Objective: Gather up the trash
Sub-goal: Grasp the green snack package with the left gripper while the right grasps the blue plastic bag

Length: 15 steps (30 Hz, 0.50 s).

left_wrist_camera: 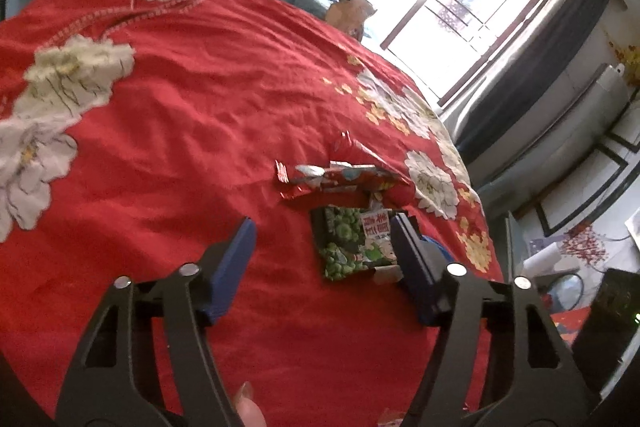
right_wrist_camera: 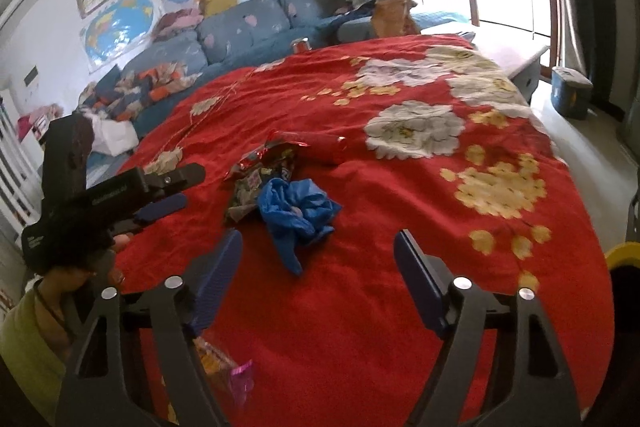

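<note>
**A:** On the red bedspread (right_wrist_camera: 360,307), nearest the right gripper (right_wrist_camera: 318,259), what is lying there?

**B:** A crumpled blue bag (right_wrist_camera: 296,211) is sitting just past its fingertips at about twelve o'clock. Its jaws are standing apart with nothing between them. Down at seven o'clock, under the near finger, an orange-and-pink wrapper (right_wrist_camera: 224,367) is peeking out.

**A:** And the left gripper (left_wrist_camera: 324,231)?

**B:** Also released, gripping nothing. A green snack packet (left_wrist_camera: 352,243) is lying between its fingers, hard against the right-hand finger (left_wrist_camera: 408,251), though I can't tell whether that pad is touching it. Beyond, at twelve o'clock, a red foil wrapper (left_wrist_camera: 344,177) is resting on the cover.

**A:** So which step is this?

**B:** I'd judge both hands are lining up on the pile, no piece picked up yet.

**A:** Next move?

**B:** Probably lowering the left over the green packet, centring it, then pinching; thin foil on soft cloth is likely wanting a low, flat approach. Farther off, a blue sofa (right_wrist_camera: 240,31) and a bright window (left_wrist_camera: 472,3) are closing the room.
</note>
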Available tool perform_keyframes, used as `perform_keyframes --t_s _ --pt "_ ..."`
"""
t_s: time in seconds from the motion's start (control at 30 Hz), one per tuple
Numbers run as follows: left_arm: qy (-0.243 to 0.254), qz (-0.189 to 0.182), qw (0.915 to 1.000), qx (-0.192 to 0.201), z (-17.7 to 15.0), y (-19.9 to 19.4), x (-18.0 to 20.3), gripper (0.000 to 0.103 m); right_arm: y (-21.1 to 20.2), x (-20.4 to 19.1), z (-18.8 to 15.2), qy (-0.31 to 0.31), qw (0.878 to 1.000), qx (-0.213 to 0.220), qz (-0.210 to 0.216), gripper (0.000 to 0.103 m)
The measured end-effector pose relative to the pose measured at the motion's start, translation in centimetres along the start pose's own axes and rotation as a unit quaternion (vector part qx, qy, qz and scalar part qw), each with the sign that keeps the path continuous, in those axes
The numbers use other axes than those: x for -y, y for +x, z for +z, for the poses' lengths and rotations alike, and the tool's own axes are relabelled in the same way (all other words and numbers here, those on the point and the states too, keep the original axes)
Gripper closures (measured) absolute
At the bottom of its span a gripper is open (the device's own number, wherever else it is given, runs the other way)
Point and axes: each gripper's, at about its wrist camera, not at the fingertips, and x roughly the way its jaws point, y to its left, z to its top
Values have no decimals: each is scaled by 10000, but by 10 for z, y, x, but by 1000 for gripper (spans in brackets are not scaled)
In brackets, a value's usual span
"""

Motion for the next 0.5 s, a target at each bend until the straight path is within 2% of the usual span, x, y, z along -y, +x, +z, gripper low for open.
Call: perform_keyframes --t_s 0.23,0.43,0.5 --pt "-153 -330 9990 -277 -5 14 -4 49 37 -3 2 -93 9990 -413 114 40" --pt "-174 -426 9980 -425 -8 28 -1 53 54 0 -2 51 9977 -632 227 62" --pt "-125 -426 9980 -443 -9 32 2 55 51 5 -3 161 9978 -586 266 78"
